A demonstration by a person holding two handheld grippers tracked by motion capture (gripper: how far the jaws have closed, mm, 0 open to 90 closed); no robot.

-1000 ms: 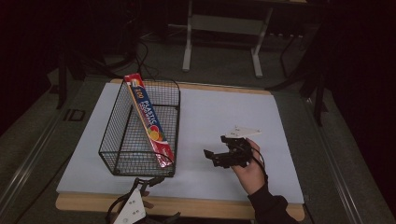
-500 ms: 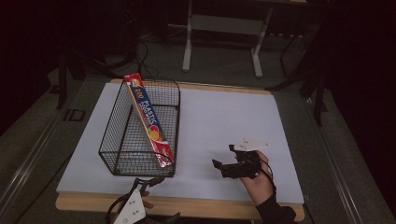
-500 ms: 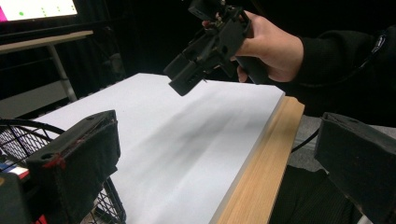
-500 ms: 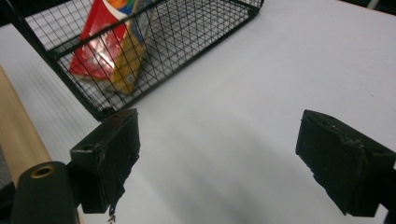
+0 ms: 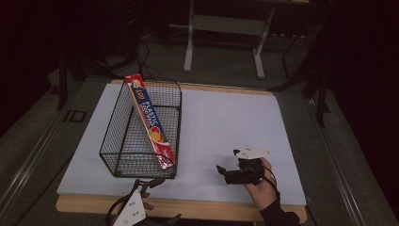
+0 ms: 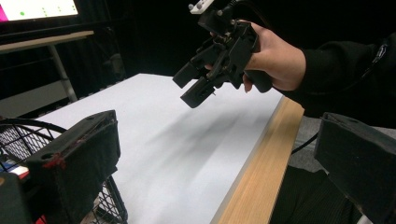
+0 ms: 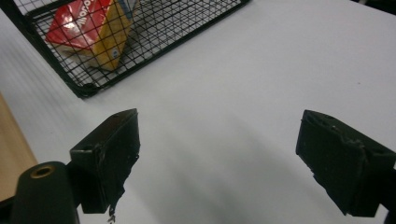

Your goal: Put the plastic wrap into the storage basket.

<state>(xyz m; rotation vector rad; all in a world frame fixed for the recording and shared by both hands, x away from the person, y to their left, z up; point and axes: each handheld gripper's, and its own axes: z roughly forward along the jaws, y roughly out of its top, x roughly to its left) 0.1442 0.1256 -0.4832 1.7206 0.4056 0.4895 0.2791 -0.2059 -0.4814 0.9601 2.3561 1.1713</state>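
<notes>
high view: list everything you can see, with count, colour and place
wire basket: one, black, left part of the table
plastic wrap box: one, red and yellow, leaning slantwise inside the basket, one end above the far rim
table: one, white top with a wooden near edge
frame with legs: one, grey, on the floor beyond the table
left tongs: one, black, open, by the near edge at the basket
right tongs: one, black, open, empty, over the bare top right of the basket

Dark room; metal stand (grey) behind table.
</notes>
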